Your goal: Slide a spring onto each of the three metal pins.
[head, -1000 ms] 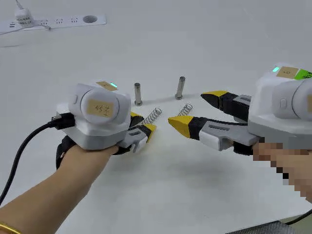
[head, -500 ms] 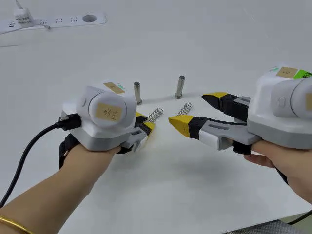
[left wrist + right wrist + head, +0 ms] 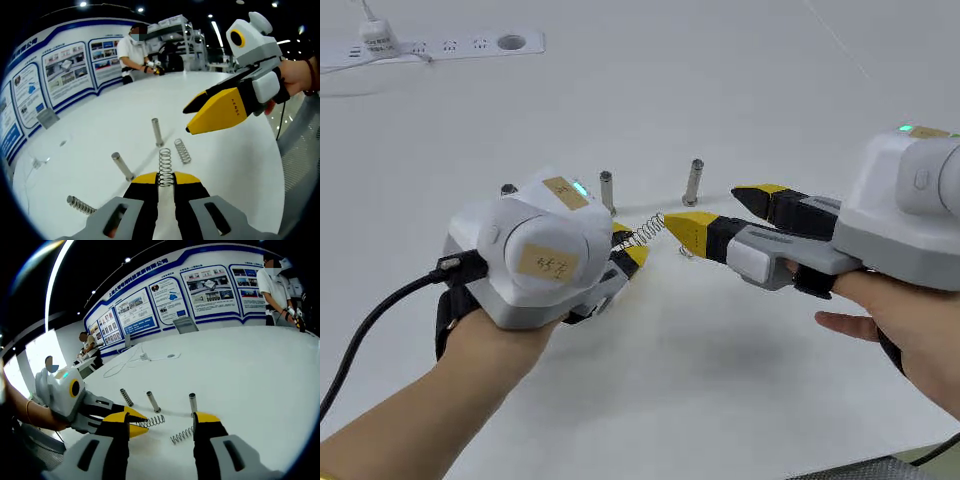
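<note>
Currently: left gripper (image 3: 165, 177), jaws clenched on end of held spring (image 3: 164, 167), near middle pin (image 3: 121, 166). Right gripper (image 3: 172, 421), jaws released, over loose spring (image 3: 181, 435) on worktop (image 3: 720, 80), also near that pin. Risk: the thin end-grip could let held spring pivot or flick free.

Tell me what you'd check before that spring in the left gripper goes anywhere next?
1. Grip on spring: ok. The left gripper is shut on one end of the held spring.
2. Bare pins standing: ok. The near pin and far pin are upright.
3. Spring lined up over a pin: not ok. It sticks out roughly level, beside the pins, not above one.
4. Right gripper free: ok, open and holding nothing.
5. Next spring reachable: ok. The loose spring lies on the table.
6. Third pin done: appears ok, with coils around it.
</note>
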A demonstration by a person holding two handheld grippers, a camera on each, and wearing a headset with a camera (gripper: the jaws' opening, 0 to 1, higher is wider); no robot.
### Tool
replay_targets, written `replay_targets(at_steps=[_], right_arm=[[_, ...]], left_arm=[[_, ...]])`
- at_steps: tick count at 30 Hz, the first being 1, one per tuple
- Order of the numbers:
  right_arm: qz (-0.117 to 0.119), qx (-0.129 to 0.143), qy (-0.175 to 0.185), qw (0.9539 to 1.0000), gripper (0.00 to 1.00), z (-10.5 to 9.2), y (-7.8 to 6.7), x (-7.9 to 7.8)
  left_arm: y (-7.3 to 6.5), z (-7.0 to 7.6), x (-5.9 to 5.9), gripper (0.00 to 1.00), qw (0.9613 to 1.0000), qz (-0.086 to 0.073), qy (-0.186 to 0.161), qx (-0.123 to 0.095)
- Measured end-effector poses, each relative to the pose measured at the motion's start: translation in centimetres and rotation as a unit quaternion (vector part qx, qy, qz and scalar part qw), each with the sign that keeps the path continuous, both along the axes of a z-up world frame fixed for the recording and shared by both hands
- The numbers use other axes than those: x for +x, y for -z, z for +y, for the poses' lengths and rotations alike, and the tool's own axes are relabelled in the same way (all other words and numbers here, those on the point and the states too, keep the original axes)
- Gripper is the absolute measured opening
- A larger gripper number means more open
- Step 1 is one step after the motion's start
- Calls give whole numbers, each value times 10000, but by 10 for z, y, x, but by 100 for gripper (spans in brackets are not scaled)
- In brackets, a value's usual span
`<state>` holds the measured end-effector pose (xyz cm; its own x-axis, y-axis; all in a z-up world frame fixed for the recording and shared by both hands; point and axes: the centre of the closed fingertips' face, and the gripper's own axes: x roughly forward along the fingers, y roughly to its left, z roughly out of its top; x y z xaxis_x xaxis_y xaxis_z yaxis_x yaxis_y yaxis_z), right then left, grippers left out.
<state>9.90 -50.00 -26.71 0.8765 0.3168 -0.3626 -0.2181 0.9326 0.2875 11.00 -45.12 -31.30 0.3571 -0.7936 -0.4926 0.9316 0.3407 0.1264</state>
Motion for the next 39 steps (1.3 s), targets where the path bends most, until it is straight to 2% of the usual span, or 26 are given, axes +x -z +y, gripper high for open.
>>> replay_targets(at_steps=[1,2,3,4,5,7,9,14,16,18,25,32,39], right_arm=[[0,15,2,10000,51,1,0,0],[0,42,8,10000,50,1,-1,0],[21,99,17,9999,49,2,0,1],[47,167,26,9998,48,3,0,0],[83,250,40,9996,46,4,1,0],[109,450,87,9989,44,7,0,1],[157,599,124,9980,42,9,-1,0],[179,1018,204,9944,33,15,-4,3],[239,1345,233,9903,30,19,-5,4],[185,1632,230,9861,28,23,-10,5],[199,2118,231,9768,23,31,-16,7],[200,2417,260,9698,17,34,-20,9],[275,2505,223,9675,14,37,-21,8]], left_arm=[[-3,0,0,10,10000,10,-33,-74],[-7,0,-1,10,9996,83,-123,-237],[-12,-1,-3,10,9983,272,-204,-471],[-16,-2,-5,10,9969,386,-221,-644],[-20,-2,-5,10,9959,426,-246,-757],[-23,2,-7,10,9955,431,-266,-806],[-29,2,-9,10,9938,478,-281,-963],[-39,4,-14,10,9920,470,-278,-1139],[-41,4,-15,10,9915,458,-253,-1190],[-43,4,-17,10,9914,431,-216,-1215],[-51,6,-18,10,9894,402,-209,-1380],[-57,6,-20,10,9879,417,-198,-1480],[-61,5,-20,10,9871,406,-207,-1537]])
